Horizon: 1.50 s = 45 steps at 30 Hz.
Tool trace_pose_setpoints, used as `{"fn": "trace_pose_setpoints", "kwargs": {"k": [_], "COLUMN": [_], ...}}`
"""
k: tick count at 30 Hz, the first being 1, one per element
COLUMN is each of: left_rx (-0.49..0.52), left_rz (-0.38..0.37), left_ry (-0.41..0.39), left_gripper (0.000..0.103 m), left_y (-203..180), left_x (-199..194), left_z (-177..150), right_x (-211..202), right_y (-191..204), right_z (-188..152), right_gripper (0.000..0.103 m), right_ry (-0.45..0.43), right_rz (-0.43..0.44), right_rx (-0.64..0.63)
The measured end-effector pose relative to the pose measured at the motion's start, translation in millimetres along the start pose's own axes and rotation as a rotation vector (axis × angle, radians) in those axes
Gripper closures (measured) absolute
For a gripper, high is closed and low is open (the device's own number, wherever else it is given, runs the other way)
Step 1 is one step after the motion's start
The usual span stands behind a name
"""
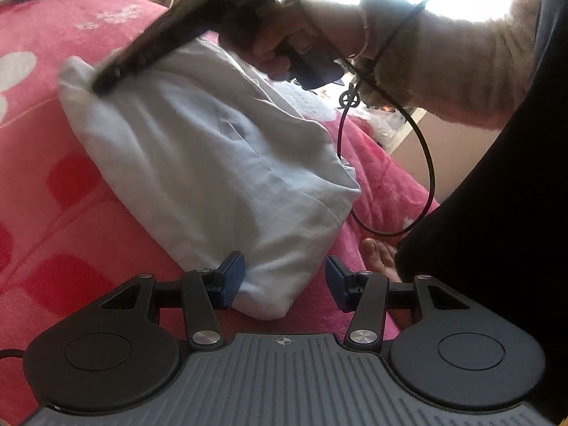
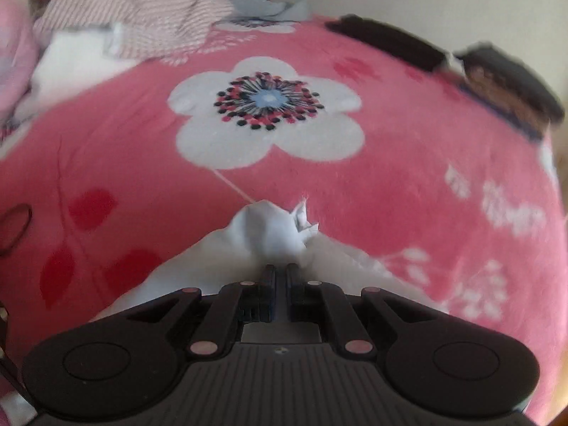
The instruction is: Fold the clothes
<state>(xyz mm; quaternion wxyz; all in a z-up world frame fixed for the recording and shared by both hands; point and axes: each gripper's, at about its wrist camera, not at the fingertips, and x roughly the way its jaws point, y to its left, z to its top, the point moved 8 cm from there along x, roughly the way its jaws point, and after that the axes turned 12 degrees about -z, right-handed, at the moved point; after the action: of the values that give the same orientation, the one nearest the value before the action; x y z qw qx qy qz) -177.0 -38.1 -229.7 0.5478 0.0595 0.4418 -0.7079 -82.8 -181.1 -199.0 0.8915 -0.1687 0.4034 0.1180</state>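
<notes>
A: Left wrist view is showing the whole pale blue garment [image 1: 213, 163] lying in a long bundle on the pink floral blanket [image 1: 53, 177]. It's also catching the right gripper [image 1: 103, 83] from outside, tip down on the far end of the garment, with the person's hand [image 1: 284, 42] on its handle and a fuzzy beige sleeve [image 1: 461, 71] behind. A black cable [image 1: 426, 163] is looping down from the handle.

B: Right wrist view isn't giving any of that. It's only showing a bunched tip of the garment [image 2: 280, 227] sticking up past the right gripper [image 2: 280, 273], plus the big white flower [image 2: 269, 113] on the blanket [image 2: 408, 142]. A striped garment [image 2: 142, 17] is sitting in a heap at the far left, dark folded items [image 2: 497, 81] at the far right edge.

A: Fingers?

B: The right ones are sitting together, pinching the pale blue cloth. The frame is smearing from motion.

A: Left gripper [image 1: 284, 280] is standing about half open. Its blue pads [image 1: 232, 277] are straddling the near end of the garment, left pad just beside the cloth; I can't tell if it's touching. Nothing clamped.
</notes>
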Motion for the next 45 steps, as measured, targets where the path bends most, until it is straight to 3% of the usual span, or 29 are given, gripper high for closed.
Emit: {"fn": "trace_pose_setpoints", "kwargs": {"k": [5,10,16,19,22,25,27,29,32,37,41,45], "left_rx": [-0.004,-0.012,-0.029,-0.023,-0.019,-0.033,-0.045,-0.056,-0.071,-0.064,-0.021,-0.010], "left_rz": [-0.003,0.005,0.006,0.002,0.003,0.009,0.012,0.014,0.000,-0.022,0.003,0.035], "left_ry": [-0.001,-0.015,-0.036,-0.035,-0.035,-0.044,-0.059,-0.077,-0.105,-0.095,-0.019,0.007], "left_gripper": [0.053,0.053,0.053,0.053,0.053,0.053,0.053,0.053,0.052,0.051,0.051,0.051], "left_y": [-2,-3,-8,-6,-5,-3,-4,-6,-10,-12,-15,-14], "left_x": [0,0,-1,-2,-2,-4,-9,-17,-28,-24,-8,-1], "left_z": [-1,-2,-3,-3,-3,-1,0,2,5,11,2,-5], "right_x": [-13,30,-39,-70,-56,-22,-30,-58,-100,-139,-129,-107], "right_y": [12,8,-48,-61,-57,-73,-88,-95,-85,-37,3,16], "right_z": [28,18,19,6,-20,-48,-51,-46,-48,-75,-117,-147], "right_gripper": [0.097,0.094,0.092,0.091,0.091,0.091,0.091,0.091,0.091,0.091,0.091,0.092], "right_ry": [-0.106,-0.033,-0.091,-0.069,0.037,0.128,0.099,0.024,-0.002,0.068,0.217,0.279], "right_rz": [0.037,0.049,-0.001,0.024,-0.019,-0.178,-0.167,-0.140,-0.174,0.015,0.066,-0.008], "right_rx": [0.023,0.113,0.343,0.315,0.252,0.298,0.452,0.517,0.424,0.296,0.168,0.135]}}
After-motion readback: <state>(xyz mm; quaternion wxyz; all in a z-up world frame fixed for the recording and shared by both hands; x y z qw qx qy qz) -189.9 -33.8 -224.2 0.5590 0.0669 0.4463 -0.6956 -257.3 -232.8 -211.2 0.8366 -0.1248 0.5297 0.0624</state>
